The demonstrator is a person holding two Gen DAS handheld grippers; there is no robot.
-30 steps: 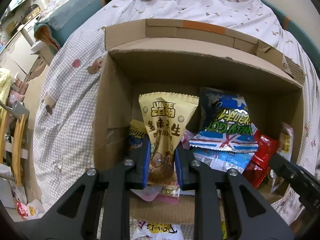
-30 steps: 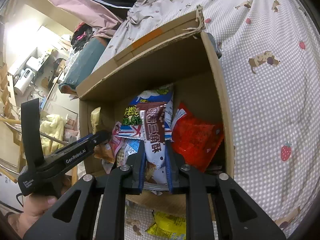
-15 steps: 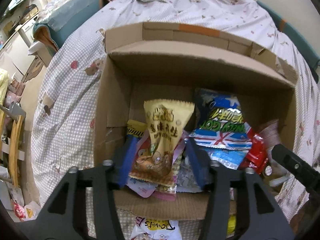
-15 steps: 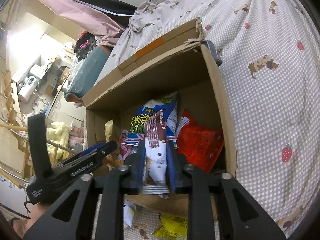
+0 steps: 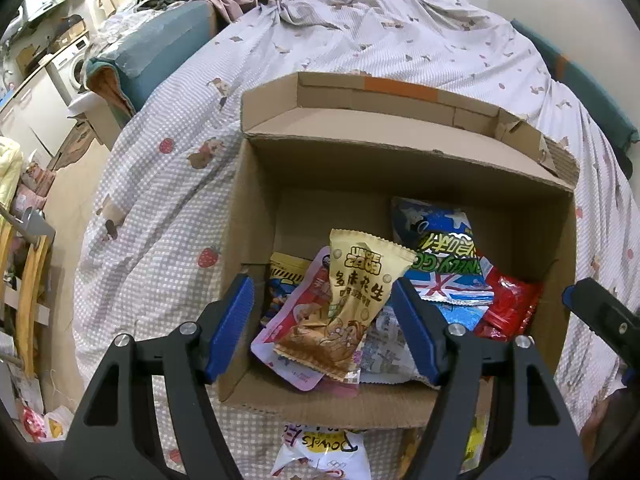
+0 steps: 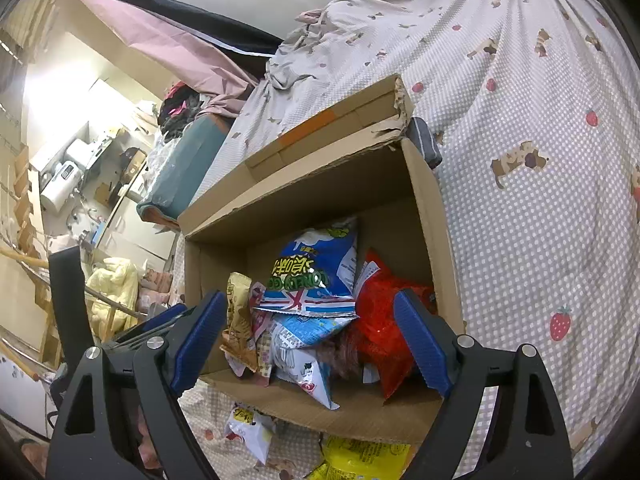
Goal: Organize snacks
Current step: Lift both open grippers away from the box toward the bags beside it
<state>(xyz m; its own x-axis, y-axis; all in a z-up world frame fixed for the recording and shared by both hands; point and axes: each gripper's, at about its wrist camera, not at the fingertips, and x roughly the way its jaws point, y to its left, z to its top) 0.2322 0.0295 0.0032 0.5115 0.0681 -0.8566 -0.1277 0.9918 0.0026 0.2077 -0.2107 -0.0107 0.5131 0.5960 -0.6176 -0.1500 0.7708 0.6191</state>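
The peanut bag lies in the box at centre frame in the left view, on the other snacks, long axis pointing away and up-right. It sits dead ahead between the left gripper, whose jaws gape wide and hold nothing. The right gripper is likewise wide and empty, facing the blue bag; loose packets wait at bottom frame, probably next.

Left tongs and right tongs both spread wide, empty
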